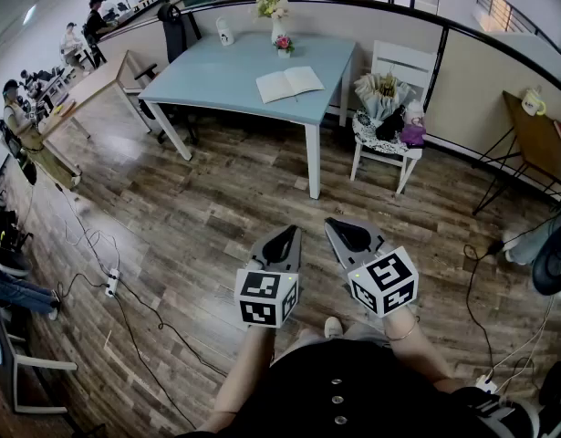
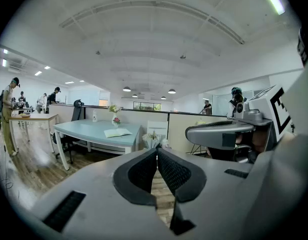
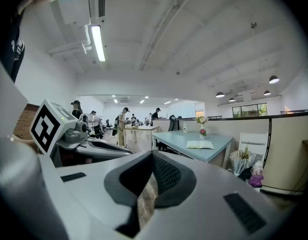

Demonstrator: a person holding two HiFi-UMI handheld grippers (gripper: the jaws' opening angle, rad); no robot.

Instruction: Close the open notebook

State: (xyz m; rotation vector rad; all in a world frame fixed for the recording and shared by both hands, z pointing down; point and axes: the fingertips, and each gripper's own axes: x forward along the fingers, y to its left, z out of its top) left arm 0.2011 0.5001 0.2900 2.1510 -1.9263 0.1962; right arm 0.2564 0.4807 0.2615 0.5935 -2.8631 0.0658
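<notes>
1. Hovering over the wooden floor (image 1: 216,217), the left gripper (image 1: 286,235) and the right gripper (image 1: 340,228) sit side by side. Each has its jaws pressed together at the tips, with nothing between them.
2. A light-blue table (image 1: 207,76) stands beyond, well apart from both grippers.
3. The notebook (image 1: 290,83) lies open on that table, toward its near right corner; a flower vase (image 1: 278,27) stands behind it.

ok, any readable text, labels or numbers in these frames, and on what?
None readable.
Left cube, right cube: black-and-white square marker patterns only, no letters.
Notebook: open pages too small to read.
White bottle: any label too small to read.
</notes>
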